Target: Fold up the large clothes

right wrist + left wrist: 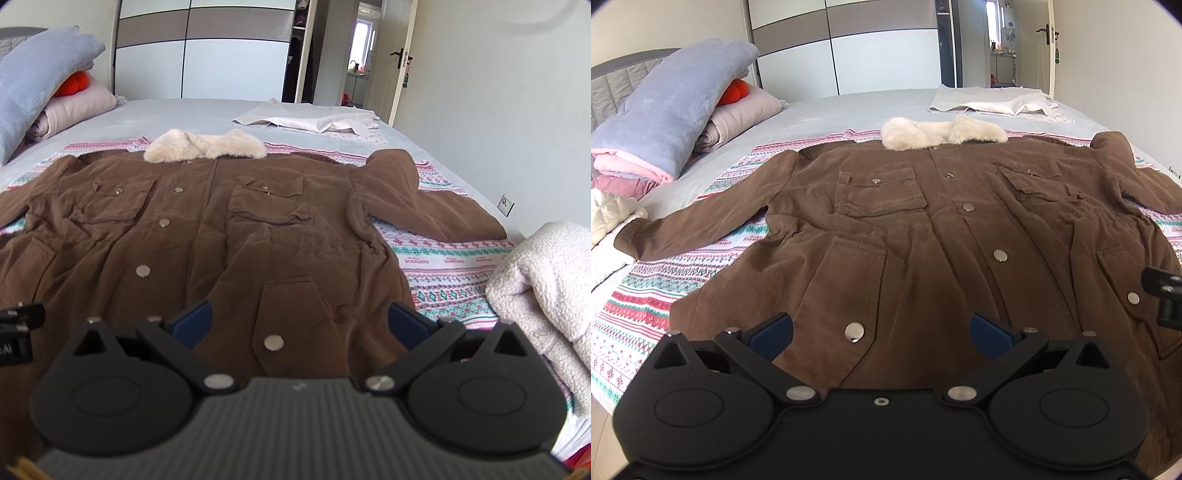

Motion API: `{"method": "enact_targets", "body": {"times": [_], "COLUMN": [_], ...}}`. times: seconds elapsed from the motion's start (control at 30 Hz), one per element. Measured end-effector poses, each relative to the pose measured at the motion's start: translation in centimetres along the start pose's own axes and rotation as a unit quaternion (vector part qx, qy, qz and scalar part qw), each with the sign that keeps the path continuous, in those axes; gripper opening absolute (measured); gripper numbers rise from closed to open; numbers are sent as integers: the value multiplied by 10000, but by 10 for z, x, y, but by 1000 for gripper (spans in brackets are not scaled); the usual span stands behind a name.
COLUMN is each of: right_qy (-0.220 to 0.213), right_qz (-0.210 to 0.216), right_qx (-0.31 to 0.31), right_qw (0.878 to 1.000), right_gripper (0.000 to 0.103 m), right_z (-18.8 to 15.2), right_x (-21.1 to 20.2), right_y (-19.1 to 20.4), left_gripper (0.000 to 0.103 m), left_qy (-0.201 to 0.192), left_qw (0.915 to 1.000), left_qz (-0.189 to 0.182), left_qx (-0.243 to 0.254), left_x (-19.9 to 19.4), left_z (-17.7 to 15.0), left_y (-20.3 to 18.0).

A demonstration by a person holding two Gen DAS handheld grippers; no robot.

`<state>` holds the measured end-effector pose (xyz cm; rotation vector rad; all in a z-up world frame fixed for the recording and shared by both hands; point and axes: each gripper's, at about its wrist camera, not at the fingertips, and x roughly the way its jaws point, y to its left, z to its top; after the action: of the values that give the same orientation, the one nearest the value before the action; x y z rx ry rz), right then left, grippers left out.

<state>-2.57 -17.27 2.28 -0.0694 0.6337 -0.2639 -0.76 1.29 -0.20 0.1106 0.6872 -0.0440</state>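
Note:
A large brown coat (923, 236) with a cream fur collar (942, 133) lies flat, front up and buttoned, on a patterned blanket (639, 306) on the bed. Both sleeves spread out to the sides. My left gripper (881, 334) is open and empty, hovering over the coat's lower left hem. My right gripper (301, 325) is open and empty over the lower right hem of the coat (221, 236). The collar (205, 146) lies at the far end. The right gripper's edge (1165, 295) shows at the right of the left wrist view.
Folded blue and pink bedding (665, 110) is piled at the far left by the headboard. A folded white cloth (990, 99) lies at the far end. A fluffy white garment (546, 295) sits at the right bed edge. A wall (498, 110) runs along the right.

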Motion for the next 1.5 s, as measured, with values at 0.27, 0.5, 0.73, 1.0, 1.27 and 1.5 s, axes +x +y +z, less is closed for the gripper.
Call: {"method": "enact_targets", "body": {"times": [0.27,0.5,0.73,1.0,1.27,1.5], "right_qy": [5,202,756,1171,782,54], "right_qz": [95,636,1425,2034,2139,1764], "right_qx": [-346,177,1116,1648,1375,1272], "right_qw": [9994,9976,9806,9580,9640,9761], "right_gripper": [103,103,103,102,26,11], "right_z": [-23,-37,-59,-93,-96,-81], "right_x": [-11,-21,-21,-4,-10,-62], "right_y": [-19,-68,-125,-139,-127,-147], "left_gripper": [103,103,103,101,19,11], "left_qy": [119,486,904,1000,878,283], "left_qw": [9996,9952,9820,9407,9331,9473], "left_qz": [-249,-809,-1106,-2329,-2716,-2417], "left_qx": [3,-268,-1239,-2255,-2187,-2084], "left_x": [-7,-12,-16,15,4,-63], "left_z": [-12,-19,-32,-79,-88,-74], "left_y": [24,94,185,232,216,221]}}
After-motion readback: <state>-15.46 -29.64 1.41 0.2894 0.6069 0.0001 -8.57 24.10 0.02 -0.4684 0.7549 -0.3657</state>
